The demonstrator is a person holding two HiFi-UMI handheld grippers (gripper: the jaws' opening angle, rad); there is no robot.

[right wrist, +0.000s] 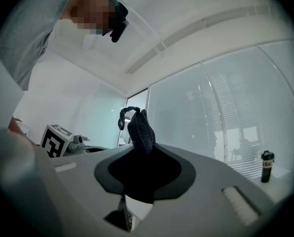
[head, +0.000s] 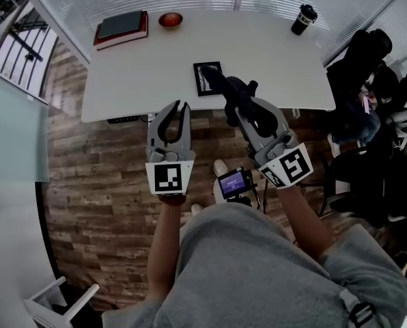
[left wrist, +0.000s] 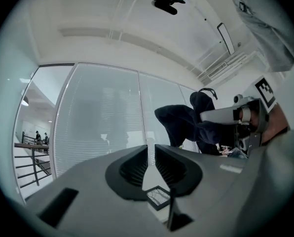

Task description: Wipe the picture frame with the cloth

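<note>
The black picture frame (head: 207,78) lies flat near the front edge of the white table (head: 142,67). It also shows small below my left jaws as the picture frame (left wrist: 159,197). My right gripper (head: 235,101) is shut on a dark cloth (head: 225,86), which hangs over the frame's right side in the head view. The cloth (right wrist: 139,130) sticks up from the right gripper (right wrist: 142,152). My left gripper (head: 179,105) is in front of the table edge, left of the frame, shut with nothing in it. From the left gripper (left wrist: 151,149) I see the cloth (left wrist: 184,120) raised at the right.
A red-edged book (head: 121,27) and a small red-brown bowl (head: 170,20) sit at the table's far left. A black tumbler (head: 303,19) stands at the far right. Dark chairs with bags (head: 367,80) crowd the right side. Wood floor (head: 87,183) lies in front.
</note>
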